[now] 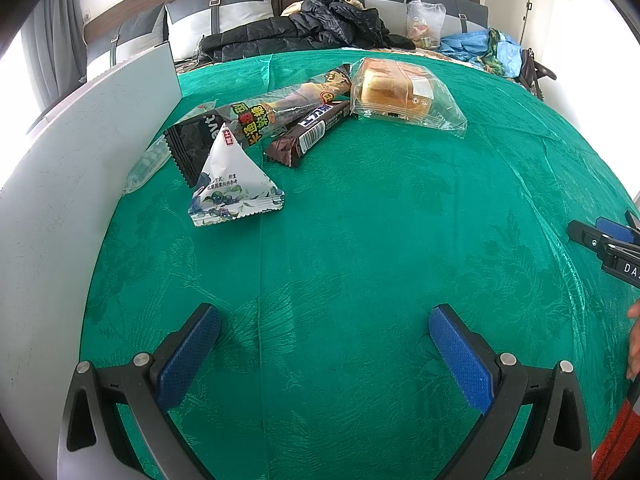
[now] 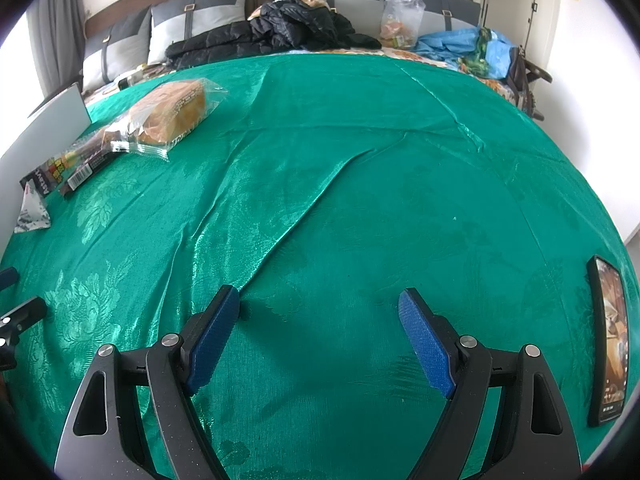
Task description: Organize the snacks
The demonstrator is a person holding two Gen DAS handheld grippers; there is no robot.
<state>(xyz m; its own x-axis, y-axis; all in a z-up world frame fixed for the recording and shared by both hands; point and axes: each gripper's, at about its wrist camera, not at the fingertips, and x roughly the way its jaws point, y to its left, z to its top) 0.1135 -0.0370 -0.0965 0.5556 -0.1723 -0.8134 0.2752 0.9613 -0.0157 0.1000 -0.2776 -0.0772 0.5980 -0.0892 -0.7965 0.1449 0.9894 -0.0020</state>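
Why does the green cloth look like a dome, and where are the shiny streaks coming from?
Left wrist view: the fisheye lens bulges the flat green cloth and blackens the corners; the bread bag shows glare. Right wrist view: the same bulge; daylight glints off cloth folds, the window at the left edge is blown out white, and the phone looks stretched near the rim.

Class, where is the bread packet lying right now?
In the left wrist view, the bread packet lies on the green cloth, far right of the snack cluster, beside the chocolate bar.
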